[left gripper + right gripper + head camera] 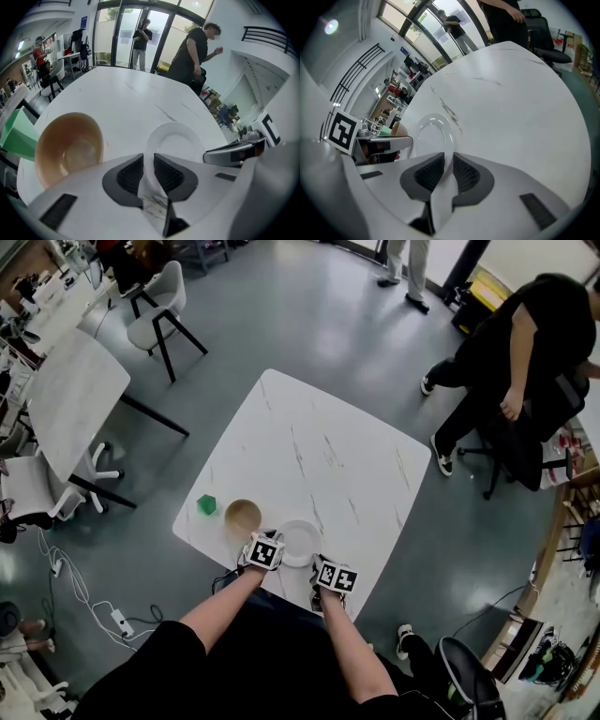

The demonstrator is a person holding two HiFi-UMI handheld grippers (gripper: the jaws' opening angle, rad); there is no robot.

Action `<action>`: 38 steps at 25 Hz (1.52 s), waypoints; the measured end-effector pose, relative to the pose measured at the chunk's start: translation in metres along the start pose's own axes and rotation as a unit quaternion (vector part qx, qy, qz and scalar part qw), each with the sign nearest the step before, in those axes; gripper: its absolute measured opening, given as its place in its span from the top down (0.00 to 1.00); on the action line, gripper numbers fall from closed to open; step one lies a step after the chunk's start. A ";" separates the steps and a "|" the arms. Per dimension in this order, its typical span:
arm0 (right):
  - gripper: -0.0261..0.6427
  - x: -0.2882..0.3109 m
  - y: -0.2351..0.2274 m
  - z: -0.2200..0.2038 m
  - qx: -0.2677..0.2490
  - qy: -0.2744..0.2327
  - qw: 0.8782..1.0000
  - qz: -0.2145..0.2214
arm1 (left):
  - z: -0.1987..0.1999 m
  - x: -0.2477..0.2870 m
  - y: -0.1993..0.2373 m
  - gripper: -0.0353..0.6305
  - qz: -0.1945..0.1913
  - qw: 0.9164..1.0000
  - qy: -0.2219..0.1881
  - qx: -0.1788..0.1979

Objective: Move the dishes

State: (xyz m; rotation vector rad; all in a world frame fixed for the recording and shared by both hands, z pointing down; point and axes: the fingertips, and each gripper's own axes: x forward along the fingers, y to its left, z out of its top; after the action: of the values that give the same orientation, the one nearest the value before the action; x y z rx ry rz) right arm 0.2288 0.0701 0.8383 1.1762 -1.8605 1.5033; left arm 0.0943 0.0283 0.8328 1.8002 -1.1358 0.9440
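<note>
A white plate (302,538) lies near the table's front edge, and both grippers hold it by the rim. My left gripper (277,544) is shut on the plate's near left rim; in the left gripper view the white rim (161,133) runs between the dark pads (130,174). My right gripper (318,563) is shut on the near right rim, and the plate (433,136) fills its jaws in the right gripper view. A tan bowl (243,516) (70,145) stands upright just left of the plate. Whether the plate touches the table I cannot tell.
A green cube (207,505) (18,136) sits left of the bowl near the table's left corner. The white marble table (319,446) stretches away behind the plate. A person in black with an office chair (525,362) is at the right; another table (70,399) and chairs stand at the left.
</note>
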 end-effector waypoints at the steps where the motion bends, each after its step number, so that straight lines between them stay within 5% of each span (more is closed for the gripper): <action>1: 0.87 0.001 0.000 0.001 0.000 0.000 1.000 0.003 | 0.000 0.001 0.000 0.84 -0.002 1.000 0.001 -0.001; 12: 0.83 -0.006 0.002 0.006 -0.049 -0.013 0.999 -0.014 | -0.001 0.002 0.002 0.84 0.003 1.000 -0.006 0.012; 18: 0.83 -0.028 0.020 0.013 -0.069 -0.045 0.997 -0.002 | -0.005 -0.022 -0.008 0.84 -0.007 0.999 -0.044 0.006; 22: 0.83 -0.050 0.062 0.018 -0.173 -0.067 0.982 0.018 | -0.003 -0.055 -0.026 0.84 -0.043 0.995 -0.086 0.030; 25: 0.88 -0.072 0.100 0.022 -0.227 -0.101 0.968 0.023 | 0.008 -0.099 -0.039 0.87 -0.075 0.986 -0.145 0.047; 30: 0.94 -0.115 0.171 0.019 -0.193 -0.171 0.966 0.032 | 0.013 -0.189 -0.040 0.92 -0.122 0.965 -0.223 0.056; 34: 0.94 -0.144 0.230 0.010 -0.219 -0.250 0.943 -0.017 | 0.008 -0.250 -0.035 0.92 -0.176 0.944 -0.273 0.060; 38: 0.94 -0.165 0.288 -0.002 -0.228 -0.316 0.919 -0.055 | 0.013 -0.309 -0.016 0.92 -0.175 0.925 -0.331 0.072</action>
State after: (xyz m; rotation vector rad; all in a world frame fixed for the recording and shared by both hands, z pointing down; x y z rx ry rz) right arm 0.0719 0.1341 0.5528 1.6004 -2.3229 0.5826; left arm 0.0120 0.1267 0.5510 2.4364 -1.0828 0.1983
